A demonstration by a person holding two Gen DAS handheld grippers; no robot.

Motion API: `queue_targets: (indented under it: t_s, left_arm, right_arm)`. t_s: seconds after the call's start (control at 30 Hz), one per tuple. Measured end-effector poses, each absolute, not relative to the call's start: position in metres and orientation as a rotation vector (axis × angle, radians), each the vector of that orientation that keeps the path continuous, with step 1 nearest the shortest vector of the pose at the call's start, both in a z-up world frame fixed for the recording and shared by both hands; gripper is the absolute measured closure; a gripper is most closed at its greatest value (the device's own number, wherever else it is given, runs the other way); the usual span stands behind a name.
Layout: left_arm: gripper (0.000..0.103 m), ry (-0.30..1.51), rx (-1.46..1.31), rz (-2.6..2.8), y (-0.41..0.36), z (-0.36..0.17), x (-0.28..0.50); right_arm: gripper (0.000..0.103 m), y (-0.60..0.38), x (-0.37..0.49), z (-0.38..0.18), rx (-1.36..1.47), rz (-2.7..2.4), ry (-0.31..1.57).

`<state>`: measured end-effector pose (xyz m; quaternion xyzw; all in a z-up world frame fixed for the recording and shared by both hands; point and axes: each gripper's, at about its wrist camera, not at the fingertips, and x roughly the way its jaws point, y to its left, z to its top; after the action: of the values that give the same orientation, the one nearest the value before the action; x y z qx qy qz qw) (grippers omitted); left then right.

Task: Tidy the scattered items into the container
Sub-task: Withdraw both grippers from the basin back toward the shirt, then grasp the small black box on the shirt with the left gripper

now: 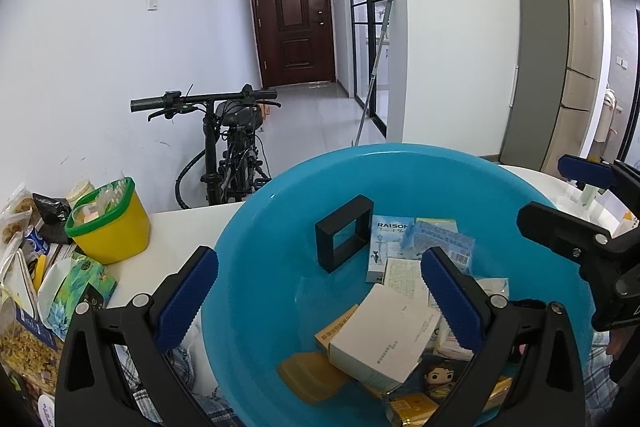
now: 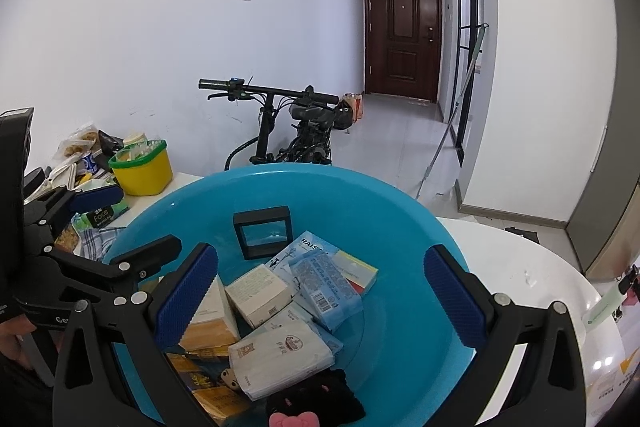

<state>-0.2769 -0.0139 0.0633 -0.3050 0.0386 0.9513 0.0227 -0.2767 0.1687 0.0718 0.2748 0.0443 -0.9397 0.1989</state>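
Observation:
A large blue basin (image 1: 256,227) (image 2: 400,211) stands on the white table and fills the lower half of both views. Inside it lie a black square frame box (image 1: 344,233) (image 2: 264,231), a white carton (image 1: 384,339), a pale blue packet (image 2: 324,283), a white pouch (image 2: 280,351), a small figurine (image 1: 438,375) and a black plush (image 2: 316,403). My left gripper (image 1: 320,301) hangs open over the basin's left side, holding nothing. My right gripper (image 2: 320,297) hangs open over its right side, also holding nothing. Each shows at the edge of the other's view.
A yellow tub with a green rim (image 1: 108,227) (image 2: 140,167) and several snack bags (image 1: 24,287) crowd the table's left end. A plaid cloth (image 2: 94,241) lies by the basin. A bicycle (image 1: 232,147) stands behind the table. Small items (image 2: 604,303) sit at the right edge.

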Motion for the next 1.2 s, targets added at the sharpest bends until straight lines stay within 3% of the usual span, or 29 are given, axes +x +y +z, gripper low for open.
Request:
queue_targets:
  t_s: [0.3,0.4,0.53,0.8,1.13,1.2]
  left_arm:
    - [0.000,0.165,-0.954,2.934,-0.013,0.075,-0.261]
    - [0.000,0.249,-0.935,2.969,-0.019,0.087,-0.237]
    - [0.000,0.207,-0.885,2.913,-0.033,0.092,-0.194]
    - [0.000,0.291,-0.805,2.524,-0.039,0.036,-0.133]
    - [0.000,0.330,-0.985,2.368,-0.018,-0.022,-0.184]
    - [0.015,0.238,-1.030,2.358,-0.027,-0.032,-0.195]
  right_arm:
    - [0.000,0.172,-0.274,0.079,0.755,-2.614,0.111]
    - [0.000,0.175,-0.271,0.084,0.738,-2.611,0.085]
    - [0.000,0.173,-0.266,0.089,0.713,-2.600,0.076]
    - [0.000,0.177,-0.263,0.096,0.686,-2.597,0.057]
    - [0.000,0.193,-0.260,0.106,0.643,-2.632,-0.002]
    - [0.000,0.195,-0.261,0.106,0.645,-2.631,-0.003]
